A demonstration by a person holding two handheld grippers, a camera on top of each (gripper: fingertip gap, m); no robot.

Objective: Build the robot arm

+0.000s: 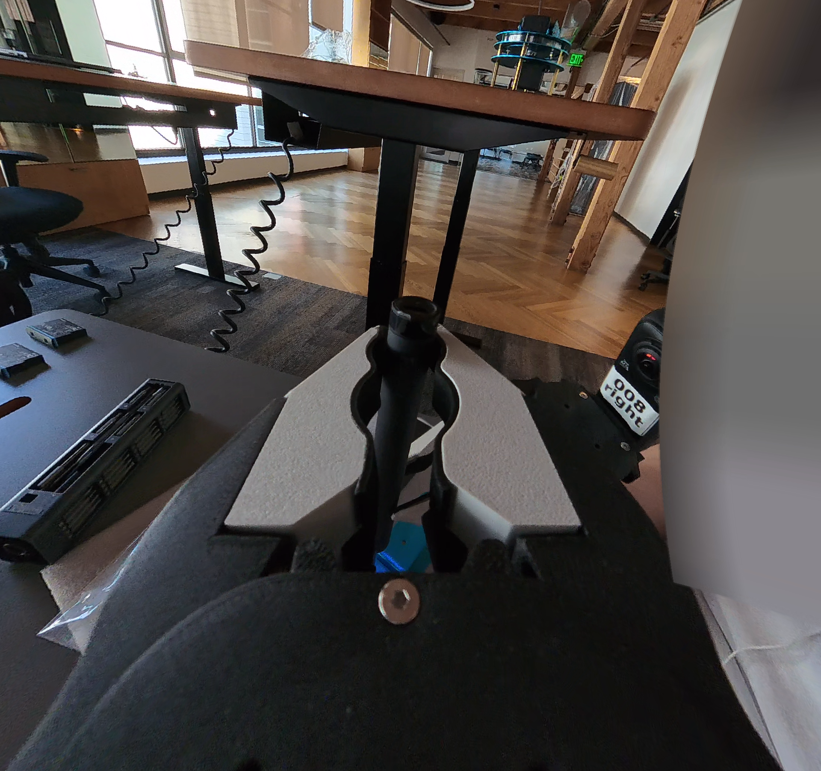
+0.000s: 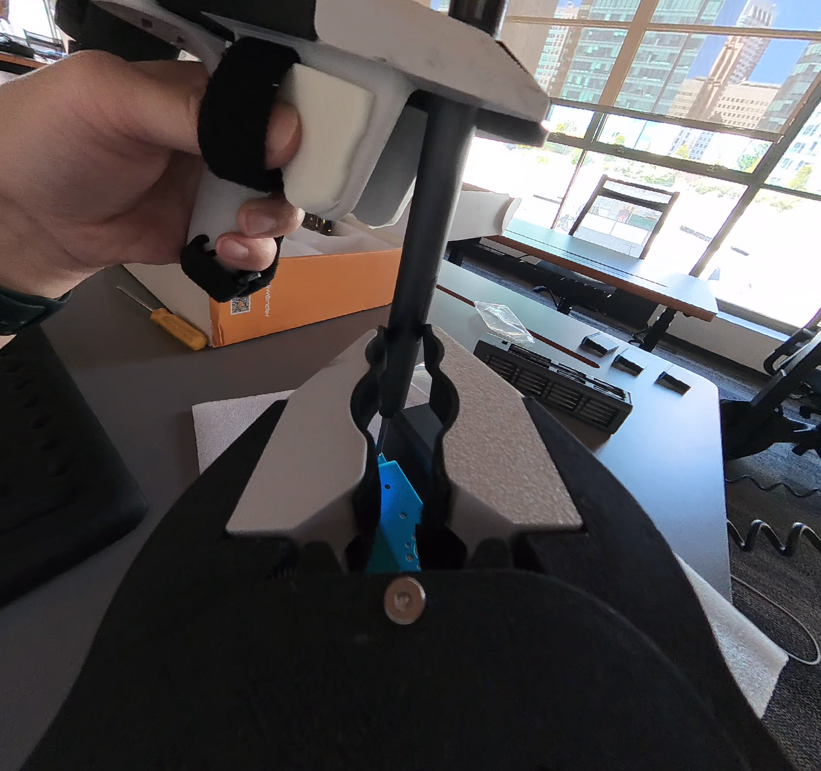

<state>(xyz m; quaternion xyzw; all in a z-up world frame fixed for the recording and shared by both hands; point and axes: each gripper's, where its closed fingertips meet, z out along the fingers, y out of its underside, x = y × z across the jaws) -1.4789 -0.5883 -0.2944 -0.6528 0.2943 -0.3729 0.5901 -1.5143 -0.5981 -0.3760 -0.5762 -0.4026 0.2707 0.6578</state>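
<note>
Black-bodied, white-fingered left gripper is clamped narrow on a slim black screwdriver handle, held upright. Its thin bit points down at a small blue perforated metal bracket, which sits between the right gripper's near-closed fingers; whether they pinch it, I cannot tell. Behind, on the grey table, lies an open black bit case.
</note>
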